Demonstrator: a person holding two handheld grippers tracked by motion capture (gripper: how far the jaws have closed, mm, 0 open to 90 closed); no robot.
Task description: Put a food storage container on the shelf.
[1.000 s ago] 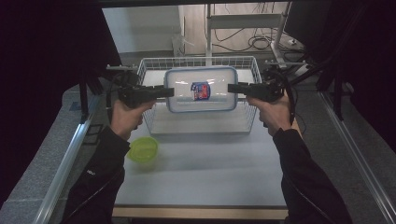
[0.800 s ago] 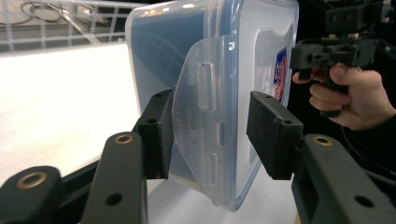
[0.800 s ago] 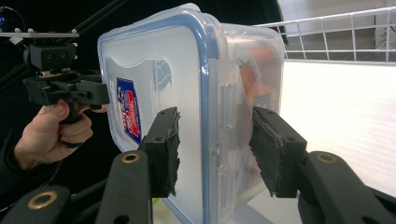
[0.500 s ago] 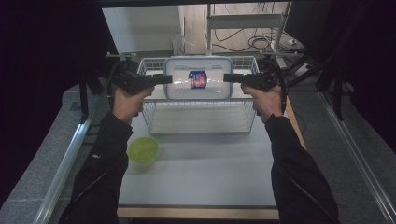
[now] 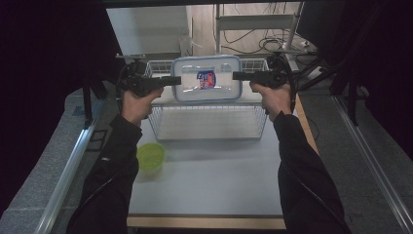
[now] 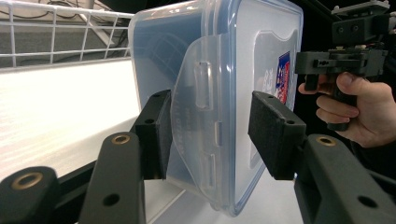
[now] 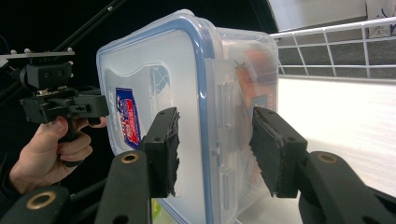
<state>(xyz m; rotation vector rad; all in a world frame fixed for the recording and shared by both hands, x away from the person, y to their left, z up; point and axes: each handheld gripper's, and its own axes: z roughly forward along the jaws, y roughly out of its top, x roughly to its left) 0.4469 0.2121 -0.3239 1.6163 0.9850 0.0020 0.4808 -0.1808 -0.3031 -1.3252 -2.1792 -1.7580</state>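
A clear plastic container [image 5: 219, 90] with a blue-rimmed lid and a red and blue sticker hangs in the air, tilted on edge, over the far part of a white wire basket [image 5: 209, 131]. My left gripper [image 5: 178, 80] is shut on its left end, and my right gripper [image 5: 236, 75] is shut on its right end. In the left gripper view the pads of the left gripper [image 6: 212, 133] press the lid latch and the body of the container [image 6: 219, 56]. In the right gripper view the right gripper [image 7: 215, 149] clamps the lid and wall of the container [image 7: 154, 70].
A lime green bowl [image 5: 150, 156] sits on the white table [image 5: 209, 185], left of the basket's front corner. Metal rails run down both sides of the table. Shelving and cables stand behind the basket.
Both hands have carried the container away from the person, from over the basket's middle toward its far side. The grips look the same.
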